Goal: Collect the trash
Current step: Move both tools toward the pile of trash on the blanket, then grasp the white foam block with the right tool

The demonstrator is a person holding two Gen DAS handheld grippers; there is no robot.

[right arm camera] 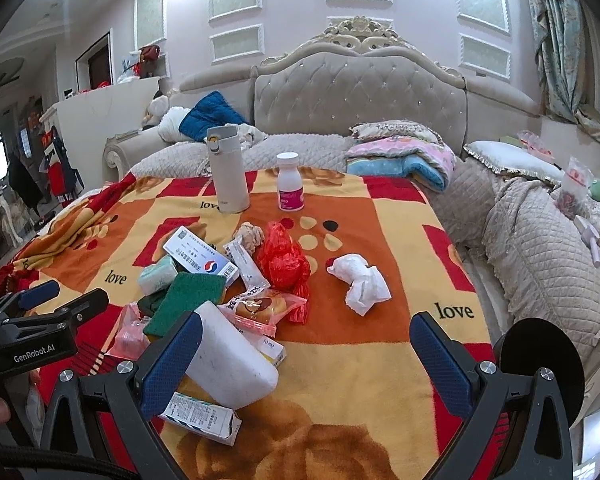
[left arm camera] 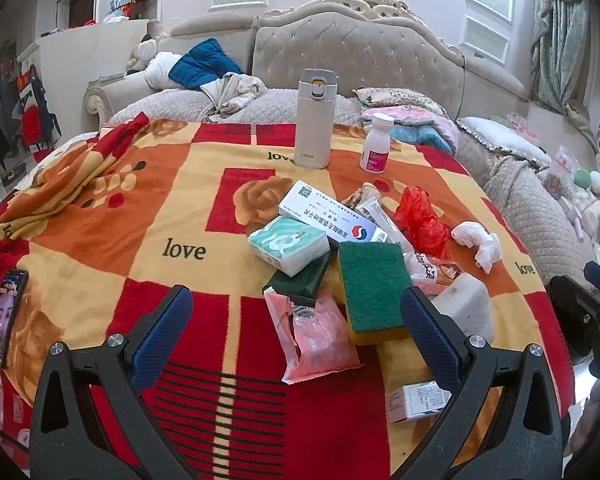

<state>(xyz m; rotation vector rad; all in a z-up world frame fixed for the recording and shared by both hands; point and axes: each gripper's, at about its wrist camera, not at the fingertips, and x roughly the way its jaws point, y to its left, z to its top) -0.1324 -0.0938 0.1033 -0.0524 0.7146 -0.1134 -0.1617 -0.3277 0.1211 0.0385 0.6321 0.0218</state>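
Observation:
A heap of items lies on the red and yellow blanket (left arm camera: 172, 208). It holds a pink wrapper (left arm camera: 320, 340), a green sponge (left arm camera: 372, 288), a tissue pack (left arm camera: 288, 246), a white medicine box (left arm camera: 332, 216), a red plastic bag (left arm camera: 420, 220), a crumpled white tissue (left arm camera: 478, 242) and a white foam block (left arm camera: 466, 306). My left gripper (left arm camera: 296, 304) is open and empty, its jaws standing either side of the pink wrapper and sponge. My right gripper (right arm camera: 304, 330) is open and empty, with the foam block (right arm camera: 232, 356) by its left finger. The red bag (right arm camera: 284, 260), the tissue (right arm camera: 360, 280) and a bread wrapper (right arm camera: 260, 306) lie ahead of it.
A beige flask (left arm camera: 314, 120) and a white pill bottle (left arm camera: 376, 144) stand at the blanket's far edge. A phone (left arm camera: 4, 312) lies at the left. Small boxes (right arm camera: 204, 416) lie near the front. A tufted headboard (right arm camera: 360, 92), pillows and folded quilts are behind.

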